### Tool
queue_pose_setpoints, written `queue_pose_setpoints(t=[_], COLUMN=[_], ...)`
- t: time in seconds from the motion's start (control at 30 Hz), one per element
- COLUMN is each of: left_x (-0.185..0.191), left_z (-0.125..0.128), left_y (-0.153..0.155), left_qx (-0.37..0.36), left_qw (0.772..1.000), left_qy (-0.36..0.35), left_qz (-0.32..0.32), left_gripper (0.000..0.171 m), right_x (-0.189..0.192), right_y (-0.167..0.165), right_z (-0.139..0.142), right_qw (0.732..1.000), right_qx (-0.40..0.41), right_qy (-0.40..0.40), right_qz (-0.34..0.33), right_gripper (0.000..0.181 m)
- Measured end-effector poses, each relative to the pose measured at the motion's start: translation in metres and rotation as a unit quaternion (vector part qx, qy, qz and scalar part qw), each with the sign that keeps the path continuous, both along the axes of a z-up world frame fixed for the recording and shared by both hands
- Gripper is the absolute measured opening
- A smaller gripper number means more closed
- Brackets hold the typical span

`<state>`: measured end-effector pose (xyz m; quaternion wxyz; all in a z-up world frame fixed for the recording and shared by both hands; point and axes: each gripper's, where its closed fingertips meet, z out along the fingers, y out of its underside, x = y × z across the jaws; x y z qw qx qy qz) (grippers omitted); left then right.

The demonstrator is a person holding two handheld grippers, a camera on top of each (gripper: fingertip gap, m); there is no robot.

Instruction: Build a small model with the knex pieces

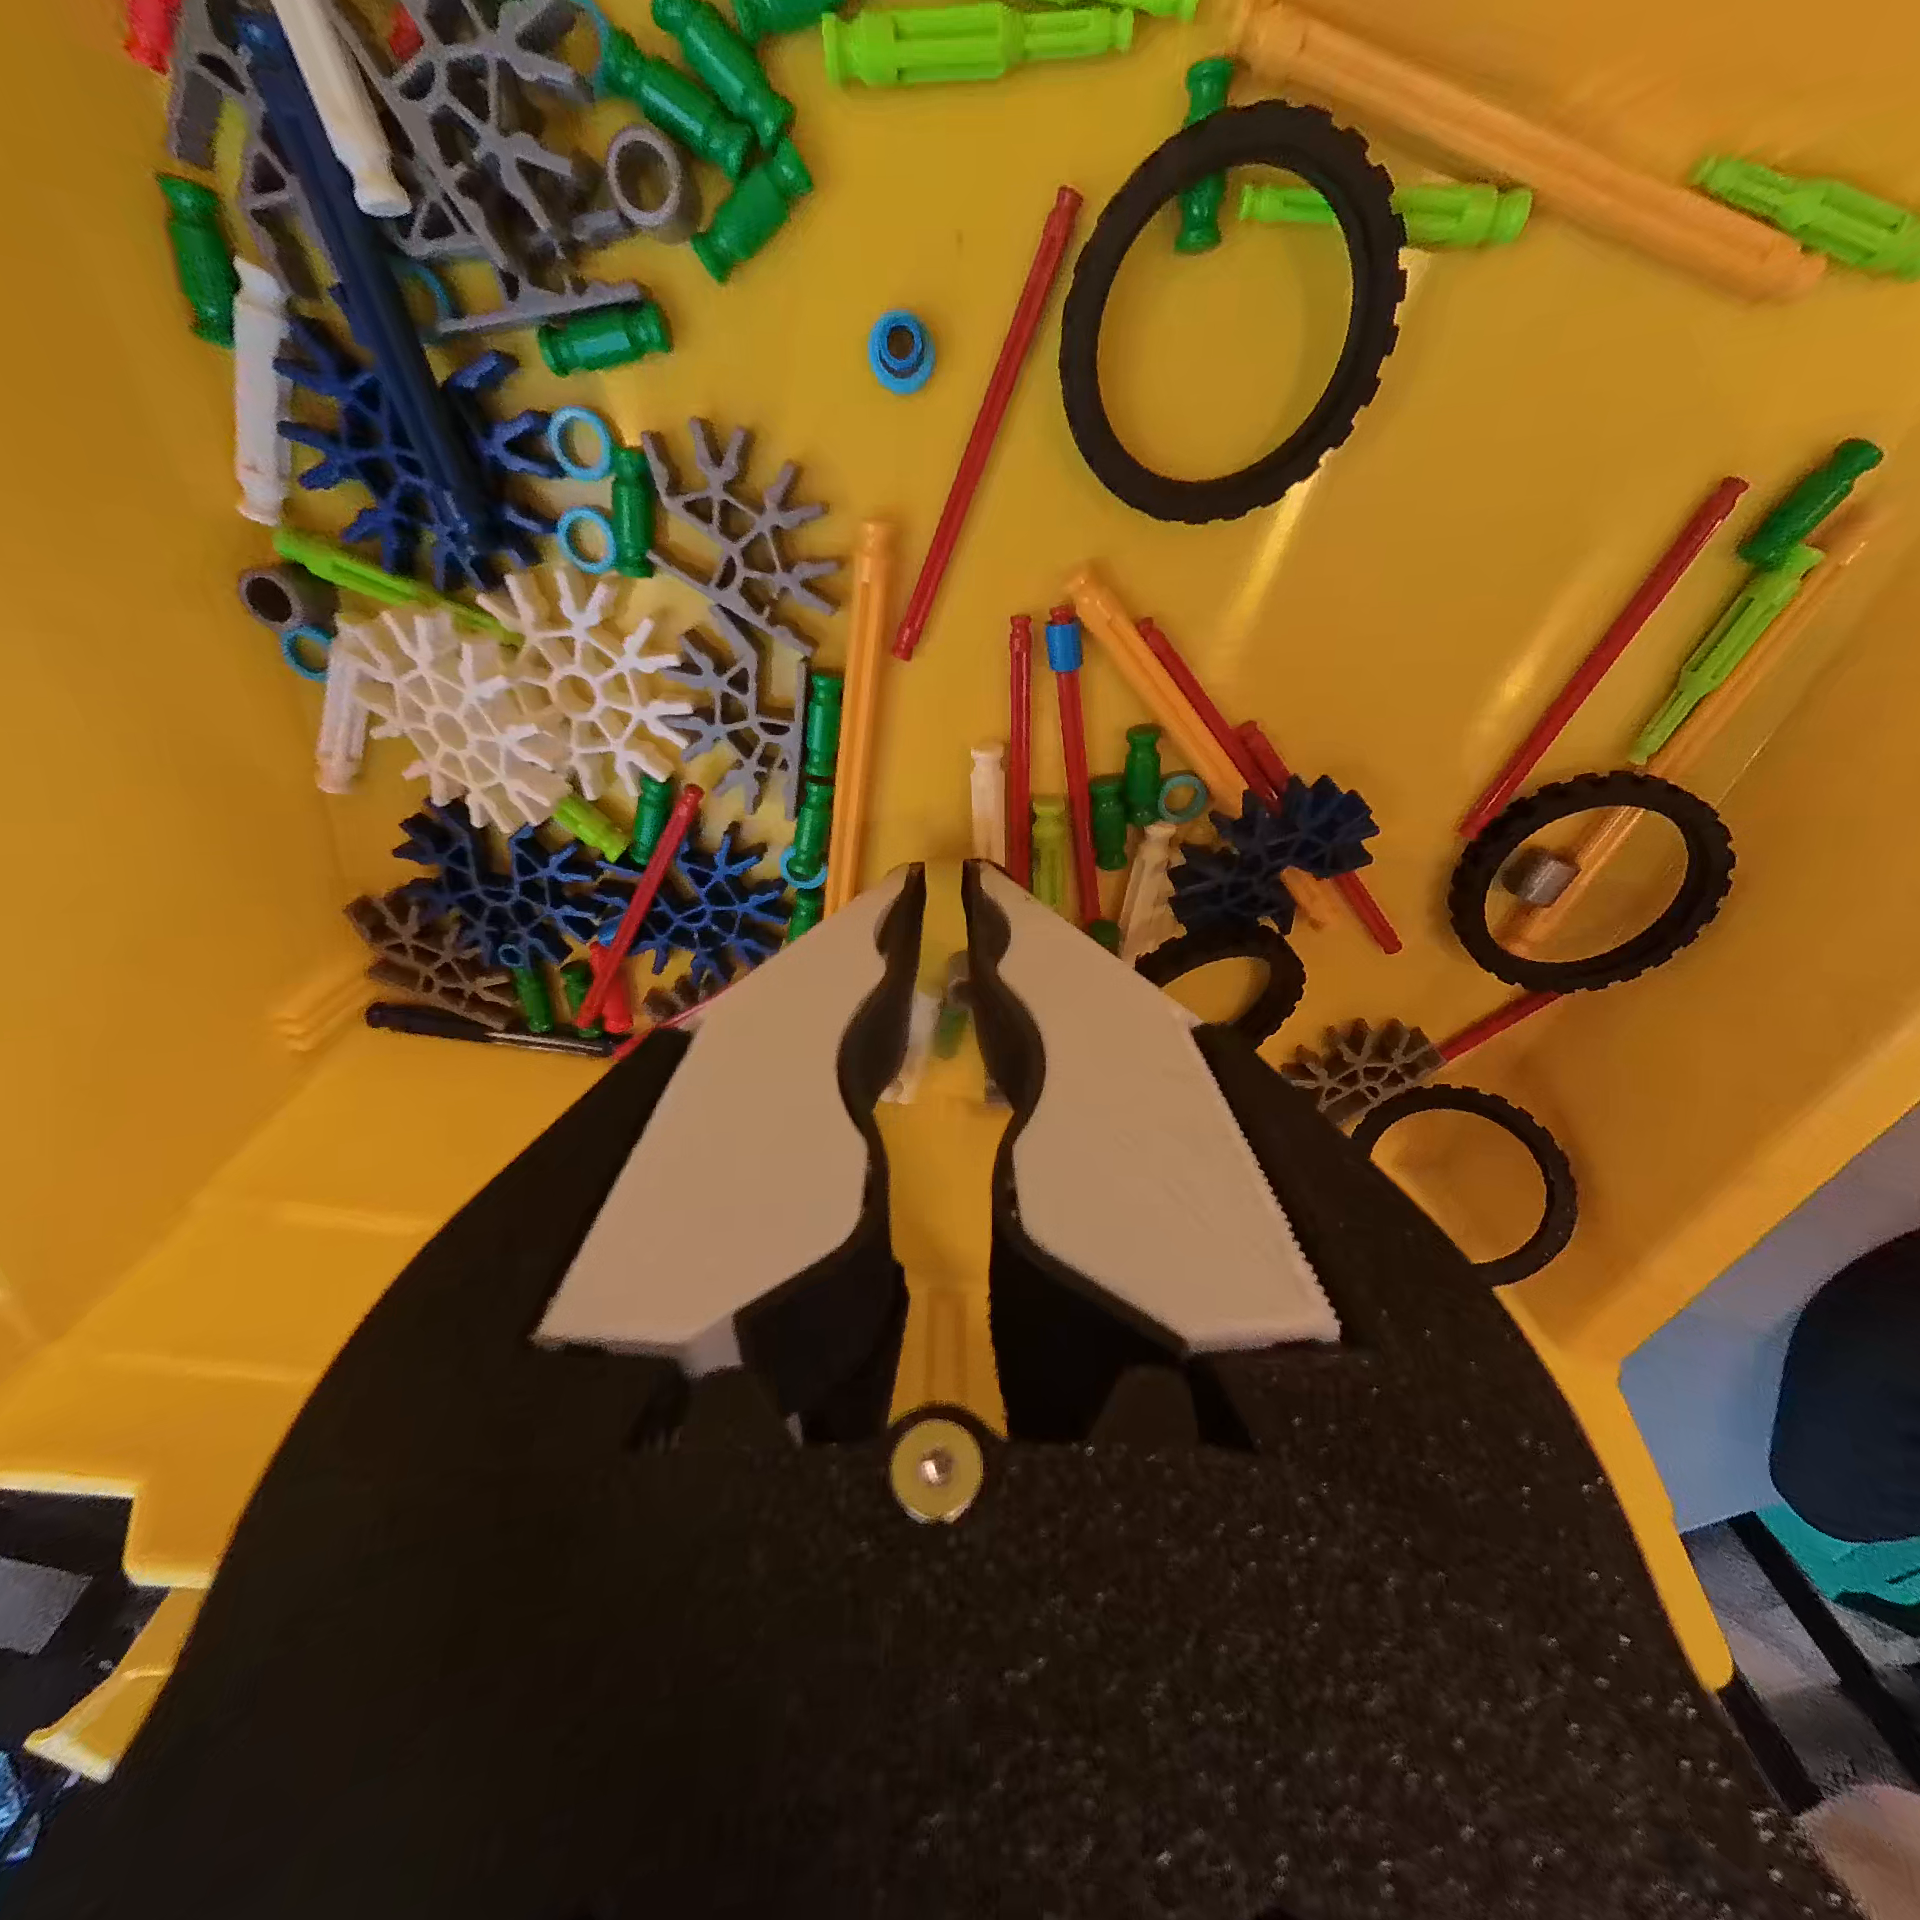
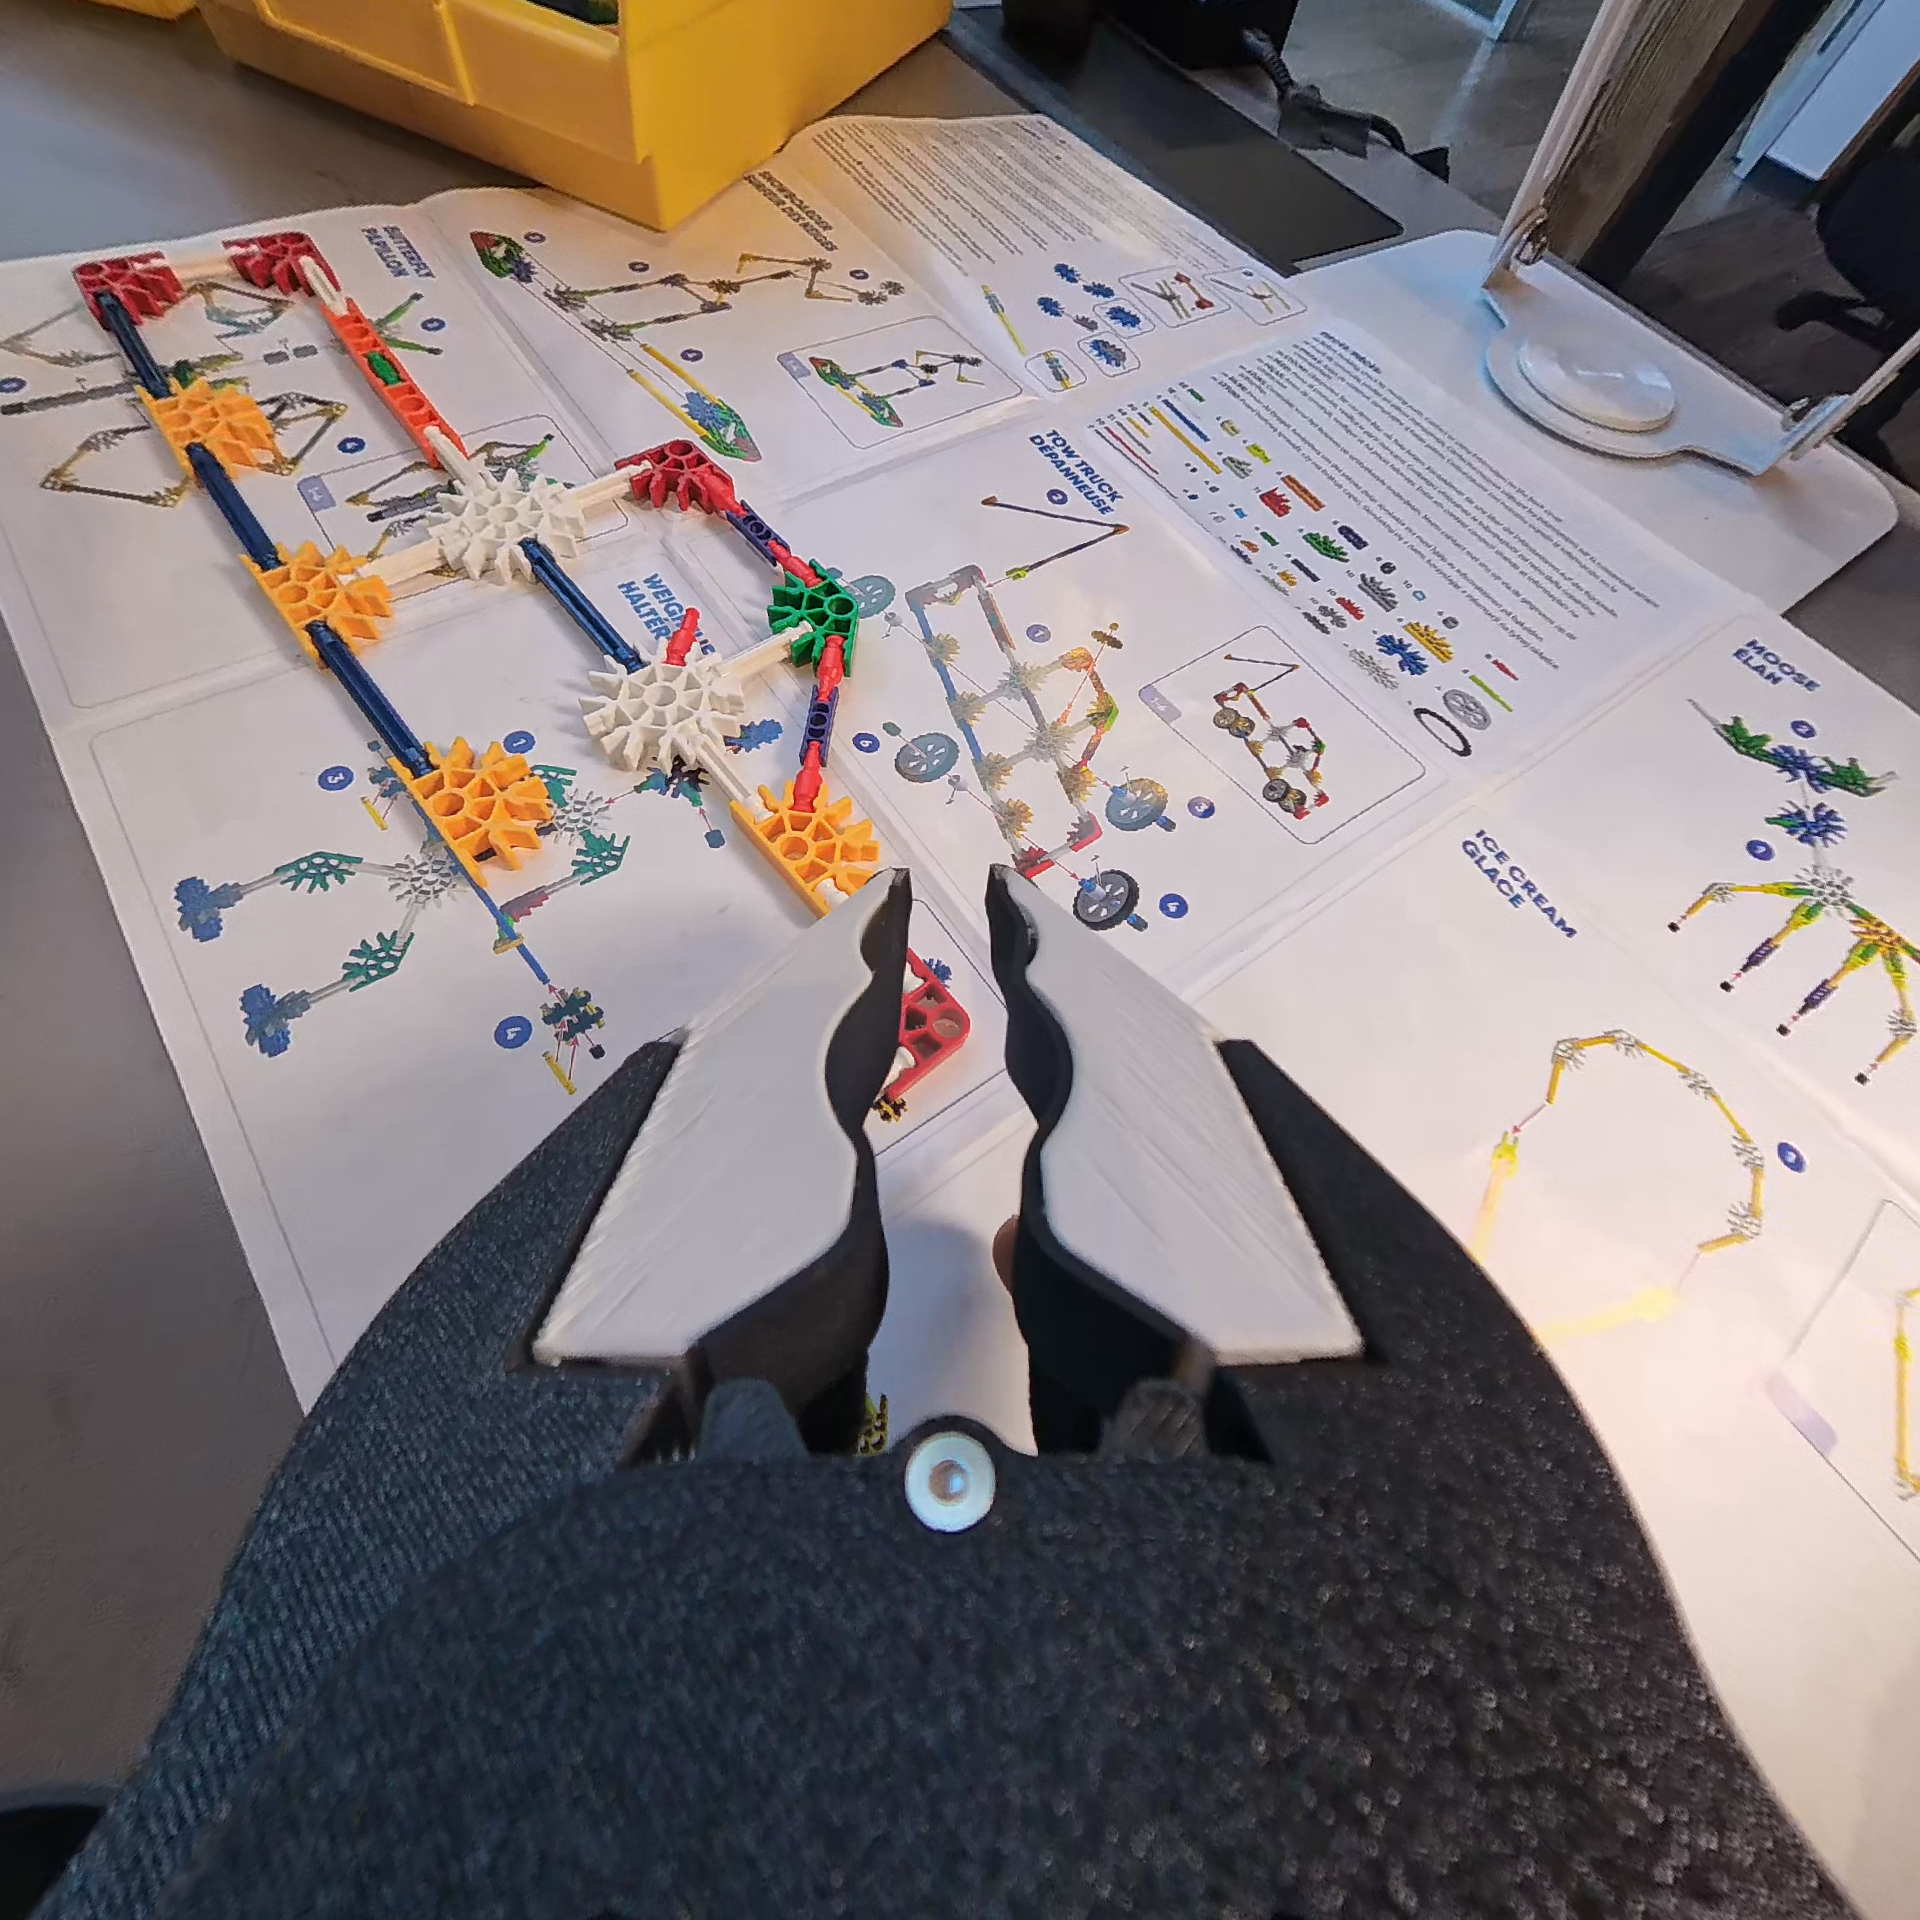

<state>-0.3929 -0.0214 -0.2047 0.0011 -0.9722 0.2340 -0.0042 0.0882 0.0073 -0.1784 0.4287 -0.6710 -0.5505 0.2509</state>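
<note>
My left gripper point(image 1: 940, 883) is inside a yellow bin point(image 1: 156, 727) of plastic building-toy parts, low over its near side. Its jaws stand a narrow gap apart, and nothing sits between the tips. Small white and green pieces point(image 1: 925, 1023) show through the gap; I cannot tell whether they touch the pads. My right gripper point(image 2: 948, 888) hovers over a folded-out instruction sheet point(image 2: 1299, 1039), jaws slightly apart and empty. A red connector point(image 2: 935, 1023) lies just under its left finger, at the near end of a flat built frame point(image 2: 499, 520) of rods and connectors.
The bin holds black tyres point(image 1: 1231, 312), red rods point(image 1: 987, 426), orange rods point(image 1: 1507, 145), green rods point(image 1: 717, 104), and white point(image 1: 520, 696), blue point(image 1: 405, 468) and grey connectors. In the right wrist view the yellow bin point(image 2: 623, 94) stands at the back and a white stand base point(image 2: 1600, 395) at the far right. The gap from one gripper's tips to the other's is roughly 50 cm.
</note>
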Motion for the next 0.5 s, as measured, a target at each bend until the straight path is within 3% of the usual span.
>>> queue_pose_setpoints(t=[0.2,0.5], left_x=[-0.0088,-0.0018], left_z=[-0.0039,0.0018], left_y=[0.0004,0.0011], left_qx=[-0.003,0.004], left_qw=[0.999,0.999], left_qy=[0.043,0.024], left_qz=[-0.017,-0.025], left_gripper=[0.006,0.006], right_x=[-0.0002,-0.0004], right_y=[-0.0002,-0.0006], right_z=[-0.0004,-0.0013], right_qw=[1.000,1.000], right_qx=[0.001,0.001], right_qy=[-0.001,-0.004], right_qz=[0.000,0.001], right_gripper=[0.014,0.014])
